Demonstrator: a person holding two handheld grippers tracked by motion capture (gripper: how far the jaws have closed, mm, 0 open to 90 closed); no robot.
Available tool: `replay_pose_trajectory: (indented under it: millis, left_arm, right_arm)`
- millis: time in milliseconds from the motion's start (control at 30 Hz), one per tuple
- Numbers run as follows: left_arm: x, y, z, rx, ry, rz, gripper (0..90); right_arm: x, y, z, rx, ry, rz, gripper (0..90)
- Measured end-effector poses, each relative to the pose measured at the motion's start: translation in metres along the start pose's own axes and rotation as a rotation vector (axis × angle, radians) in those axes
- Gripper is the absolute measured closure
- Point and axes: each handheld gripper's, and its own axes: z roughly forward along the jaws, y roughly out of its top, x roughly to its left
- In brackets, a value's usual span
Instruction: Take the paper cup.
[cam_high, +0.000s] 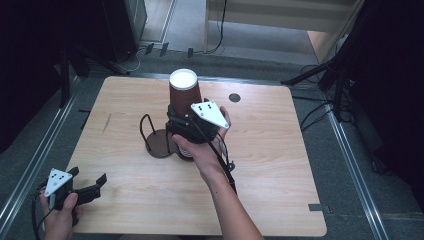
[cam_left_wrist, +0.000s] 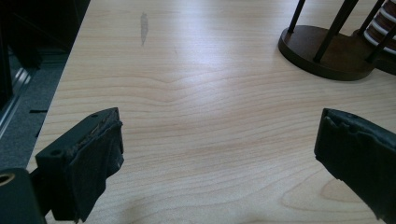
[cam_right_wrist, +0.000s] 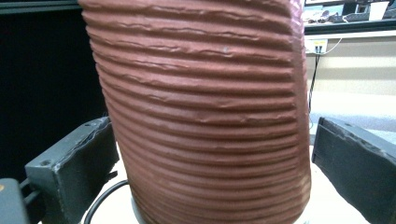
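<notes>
- Two jaws of the right gripper (cam_high: 186, 131) stood open around a ribbed brown paper cup (cam_right_wrist: 205, 116) by the wire cup holder (cam_high: 157, 137), mid-table.
- Left gripper (cam_high: 92, 186) idled open near the table's (cam_high: 280, 165) corner; closing on the cup looked next.

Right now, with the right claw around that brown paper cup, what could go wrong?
1. The right claw stands open around the ribbed cup, with a gap showing on one side; a hard squeeze could crush the paper wall.
2. The cup sits upside down on a stack by the wire stand; lifting might drag the cup beneath along or tip the stand.
</notes>
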Motion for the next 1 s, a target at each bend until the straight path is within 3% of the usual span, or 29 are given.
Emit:
replay_pose_trajectory:
  millis: [1000]
  left_arm:
    - [-0.001, 0.000, 0.001, 0.003, 0.003, 0.001, 1.7]
  right_arm:
    - [0.008, -0.004, 0.015, -0.012, -0.057, -0.045, 5.3]
